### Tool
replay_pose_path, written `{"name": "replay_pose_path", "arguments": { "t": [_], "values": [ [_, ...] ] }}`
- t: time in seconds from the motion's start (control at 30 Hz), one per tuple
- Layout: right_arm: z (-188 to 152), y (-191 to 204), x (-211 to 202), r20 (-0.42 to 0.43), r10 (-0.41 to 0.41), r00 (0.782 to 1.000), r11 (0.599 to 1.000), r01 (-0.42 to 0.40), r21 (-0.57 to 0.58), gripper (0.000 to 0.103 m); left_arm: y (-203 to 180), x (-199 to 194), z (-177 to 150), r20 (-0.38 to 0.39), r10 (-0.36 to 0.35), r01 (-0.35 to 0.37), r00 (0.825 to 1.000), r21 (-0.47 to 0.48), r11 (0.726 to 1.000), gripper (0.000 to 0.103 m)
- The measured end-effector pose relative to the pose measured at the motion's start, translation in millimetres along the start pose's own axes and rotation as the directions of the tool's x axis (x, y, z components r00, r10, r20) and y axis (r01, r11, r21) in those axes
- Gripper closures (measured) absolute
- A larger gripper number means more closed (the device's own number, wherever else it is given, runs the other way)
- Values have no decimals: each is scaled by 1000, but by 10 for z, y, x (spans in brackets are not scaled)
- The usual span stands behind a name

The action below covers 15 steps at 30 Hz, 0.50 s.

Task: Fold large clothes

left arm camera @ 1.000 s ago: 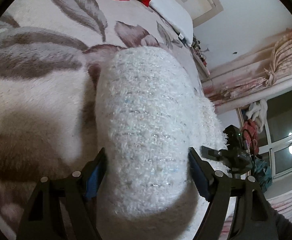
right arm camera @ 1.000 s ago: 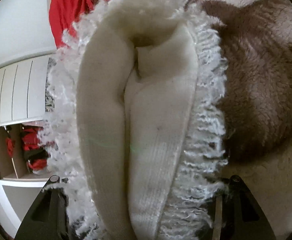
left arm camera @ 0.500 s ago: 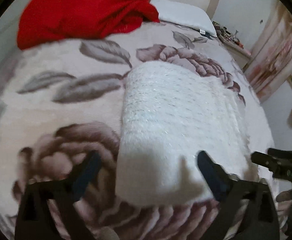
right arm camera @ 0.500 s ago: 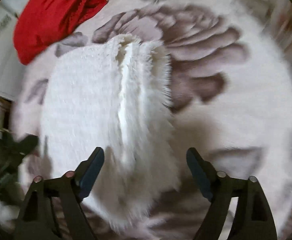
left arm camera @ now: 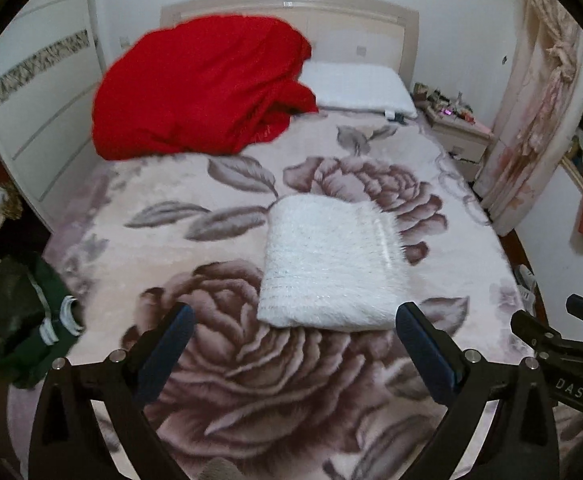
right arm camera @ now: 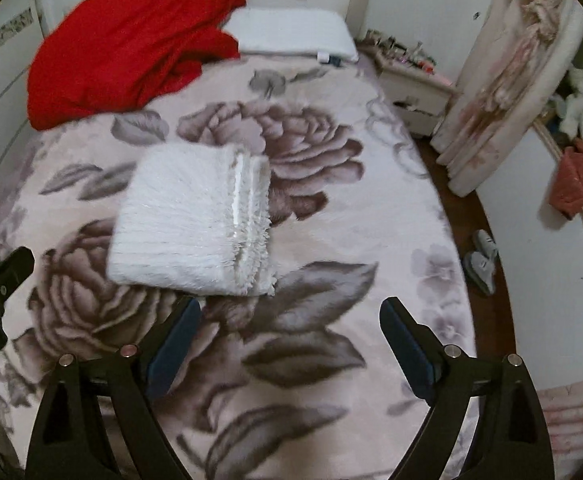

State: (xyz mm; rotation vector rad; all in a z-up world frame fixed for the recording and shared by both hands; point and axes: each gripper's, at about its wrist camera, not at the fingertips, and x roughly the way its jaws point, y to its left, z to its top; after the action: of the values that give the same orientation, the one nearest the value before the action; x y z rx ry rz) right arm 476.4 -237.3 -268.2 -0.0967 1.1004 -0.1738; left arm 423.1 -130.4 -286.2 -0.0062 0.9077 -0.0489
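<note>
A fluffy white knit garment lies folded into a thick rectangle on the rose-patterned bed cover. It also shows in the right wrist view, with its fringed layered edges on the right side. My left gripper is open and empty, held back above the near edge of the garment. My right gripper is open and empty, also back from the garment, to its near right. The right gripper's body shows at the right edge of the left wrist view.
A red blanket is heaped at the head of the bed beside a white pillow. A dark green garment lies off the bed's left edge. A nightstand, curtain and shoes stand on the right.
Both grippers have let go of the white garment, opened and pulled back and up. The folded garment now rests on the bed, and far more of the room is visible.
</note>
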Motion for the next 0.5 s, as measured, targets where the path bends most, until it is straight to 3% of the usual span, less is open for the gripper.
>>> {"name": "replay_pose_path", "arguments": {
  "t": [0.27,0.5],
  "values": [
    [-346,-291,-1780,99,21,995,999,-24,32,10,-175,-1395,-48,79,47,-49,996,19,999,0],
    [-685,-501,-3179,190,17,982,999,-26,42,10,-274,-2381,-166,138,21,-19,990,-10,1000,0]
  ]
}}
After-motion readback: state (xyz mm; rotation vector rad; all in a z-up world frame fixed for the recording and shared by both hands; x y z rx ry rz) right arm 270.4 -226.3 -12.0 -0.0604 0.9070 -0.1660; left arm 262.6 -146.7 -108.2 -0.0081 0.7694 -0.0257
